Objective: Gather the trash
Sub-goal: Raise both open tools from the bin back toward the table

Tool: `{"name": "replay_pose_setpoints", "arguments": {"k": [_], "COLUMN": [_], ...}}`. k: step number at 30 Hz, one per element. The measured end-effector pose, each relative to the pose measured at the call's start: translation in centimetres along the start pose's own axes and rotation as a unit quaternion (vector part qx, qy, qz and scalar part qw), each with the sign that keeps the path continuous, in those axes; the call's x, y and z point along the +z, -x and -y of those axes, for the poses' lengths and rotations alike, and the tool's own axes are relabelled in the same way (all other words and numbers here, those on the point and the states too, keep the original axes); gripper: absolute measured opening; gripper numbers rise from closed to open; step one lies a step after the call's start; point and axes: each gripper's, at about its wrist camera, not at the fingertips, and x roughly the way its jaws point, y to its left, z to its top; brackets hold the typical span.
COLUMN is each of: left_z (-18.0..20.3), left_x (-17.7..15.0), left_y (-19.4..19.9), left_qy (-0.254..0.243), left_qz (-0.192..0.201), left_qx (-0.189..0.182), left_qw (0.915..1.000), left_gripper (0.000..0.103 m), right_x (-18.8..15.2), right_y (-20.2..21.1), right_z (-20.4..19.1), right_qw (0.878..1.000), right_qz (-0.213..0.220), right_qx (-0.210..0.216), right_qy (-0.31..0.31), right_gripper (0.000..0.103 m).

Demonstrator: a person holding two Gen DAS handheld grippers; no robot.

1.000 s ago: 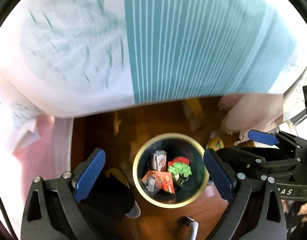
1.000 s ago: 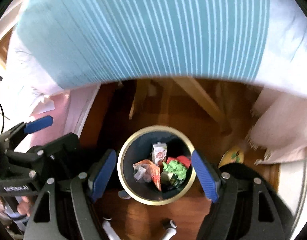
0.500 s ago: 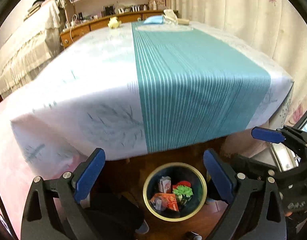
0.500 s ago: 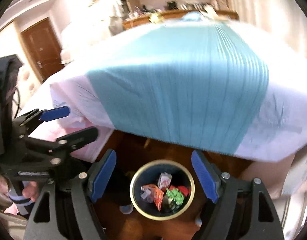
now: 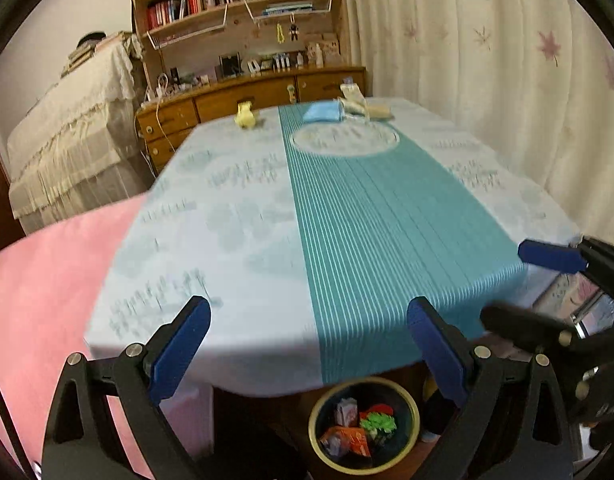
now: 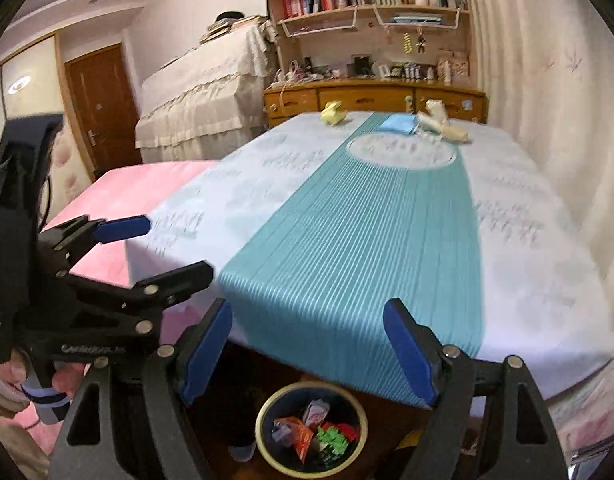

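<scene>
A gold-rimmed dark bin (image 5: 313, 428) (image 6: 263, 432) stands on the wooden floor below the table's near edge. It holds an orange packet (image 5: 345, 440), a green crumpled scrap (image 5: 379, 422), something red and a small carton. At the table's far end lie a yellow crumpled piece (image 5: 246, 115) (image 6: 334, 114), a blue piece (image 5: 321, 112) (image 6: 399, 123) and beige wrappers (image 5: 381, 111) (image 6: 443, 120). My left gripper (image 5: 307, 312) hangs open and empty above the near table edge. Beside it my right gripper (image 6: 309, 310) is open and empty too.
The table (image 5: 227, 220) wears a white cloth with a teal striped runner. A pink cover (image 5: 47, 280) lies to the left and a curtain (image 5: 507, 100) hangs on the right. A lace-draped piece of furniture (image 5: 67, 140), a wooden sideboard (image 5: 247, 98) and bookshelves stand behind.
Both grippers have risen from low over the bin to above the table edge. The tabletop and the pieces at its far end have come into view. Both sets of jaws stayed open.
</scene>
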Motion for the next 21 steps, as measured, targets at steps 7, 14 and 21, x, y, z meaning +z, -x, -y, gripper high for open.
{"name": "replay_pose_setpoints", "arguments": {"k": [7, 14, 21], "left_z": [-0.8, -1.2, -1.8], "left_x": [5.9, 10.9, 15.8], "left_y": [0.2, -1.2, -5.6], "left_qy": [-0.023, -0.046, -0.066], "left_qz": [0.031, 0.049, 0.041], "left_qx": [0.022, 0.033, 0.034], "left_qw": [0.9990, 0.9972, 0.9964], "left_gripper": [0.098, 0.098, 0.098], "right_x": [6.8, 12.1, 16.1], "right_y": [-0.2, -2.1, -5.4], "right_z": [1.9, 4.2, 7.3], "right_qw": [0.999, 0.997, 0.997], "right_qz": [0.008, 0.014, -0.005], "right_qx": [-0.044, -0.070, -0.077], "right_qy": [0.002, 0.003, -0.013], "right_gripper": [0.079, 0.079, 0.079]}}
